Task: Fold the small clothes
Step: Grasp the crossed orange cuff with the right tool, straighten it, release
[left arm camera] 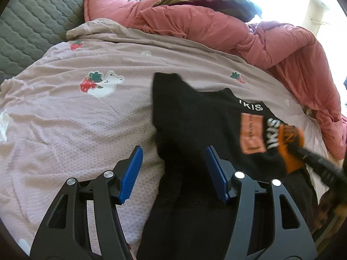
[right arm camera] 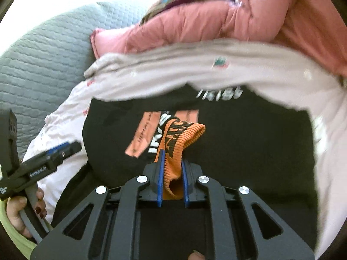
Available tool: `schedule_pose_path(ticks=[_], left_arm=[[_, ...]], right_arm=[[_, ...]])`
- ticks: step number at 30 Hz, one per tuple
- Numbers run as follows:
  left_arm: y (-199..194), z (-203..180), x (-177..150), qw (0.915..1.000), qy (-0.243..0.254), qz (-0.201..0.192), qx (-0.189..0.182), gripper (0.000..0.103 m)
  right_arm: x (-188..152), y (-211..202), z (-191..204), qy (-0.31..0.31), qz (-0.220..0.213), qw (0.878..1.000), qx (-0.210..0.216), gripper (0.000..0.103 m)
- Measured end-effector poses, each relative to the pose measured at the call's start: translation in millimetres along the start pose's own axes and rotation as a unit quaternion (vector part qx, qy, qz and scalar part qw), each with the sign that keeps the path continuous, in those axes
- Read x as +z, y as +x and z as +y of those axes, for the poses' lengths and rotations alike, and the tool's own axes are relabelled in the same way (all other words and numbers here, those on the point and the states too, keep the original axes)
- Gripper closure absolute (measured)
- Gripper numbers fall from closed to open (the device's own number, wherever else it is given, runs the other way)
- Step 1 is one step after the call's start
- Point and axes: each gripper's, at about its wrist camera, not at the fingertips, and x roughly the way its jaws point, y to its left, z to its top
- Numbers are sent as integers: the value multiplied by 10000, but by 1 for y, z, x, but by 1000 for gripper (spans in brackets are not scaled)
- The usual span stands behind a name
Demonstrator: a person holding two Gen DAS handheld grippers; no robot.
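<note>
Garment: black top [left arm camera: 190, 130] lies spread on my pale pink bed cover [left arm camera: 76, 119], white lettering and an orange-pink patch on its front; in the right wrist view it fills the middle [right arm camera: 249, 140].
Cuff: the orange ribbed cuff [right arm camera: 175, 149] with black marks is lifted off the black cloth and bunched up, one end drooping forward over the printed front.
My right gripper [right arm camera: 172, 166]: jaws clenched on that orange cuff, the blue pads [right arm camera: 161, 173] pressing the knit from both sides. From the left wrist view it [left arm camera: 297, 149] shows blurred at the right edge of the top, orange cloth in its tip.
My left gripper [left arm camera: 174, 169]: jaws released, standing apart with nothing pinched. One blue pad is over the pink cover, the other over the black cloth, and the left edge of the garment runs between them. I cannot tell whether the tips touch the fabric. In the right wrist view it [right arm camera: 65, 150] sits at the left side of the top, my hand [right arm camera: 19, 212] around its handle.
Surroundings: a rumpled pink duvet [left arm camera: 238, 32] is heaped along the far side of the cover, with a grey quilted surface [left arm camera: 32, 21] to the left.
</note>
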Motion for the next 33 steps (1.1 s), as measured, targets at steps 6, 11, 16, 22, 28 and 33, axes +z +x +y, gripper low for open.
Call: schedule_pose_path(ticks=[6, 11, 16, 22, 28, 33], left_arm=[[0, 1, 0, 10000, 4, -22, 76, 51], [2, -1, 2, 9999, 14, 10, 112, 51], [6, -10, 8, 9999, 125, 36, 111, 51], [16, -37, 24, 9994, 311, 112, -64, 51], [36, -70, 32, 9977, 594, 216, -253, 51], [73, -80, 25, 9951, 635, 654, -377, 51]], right_arm=[[17, -21, -35, 79, -352, 9987, -357, 92], [17, -27, -67, 295, -451, 9968, -593, 93], [11, -29, -84, 338, -505, 9948, -817, 93], [3, -25, -89, 280, -464, 9933, -1025, 93], [0, -25, -93, 291, -422, 9922, -1134, 93], [-2, -22, -95, 258, -281, 9901, -1347, 93]])
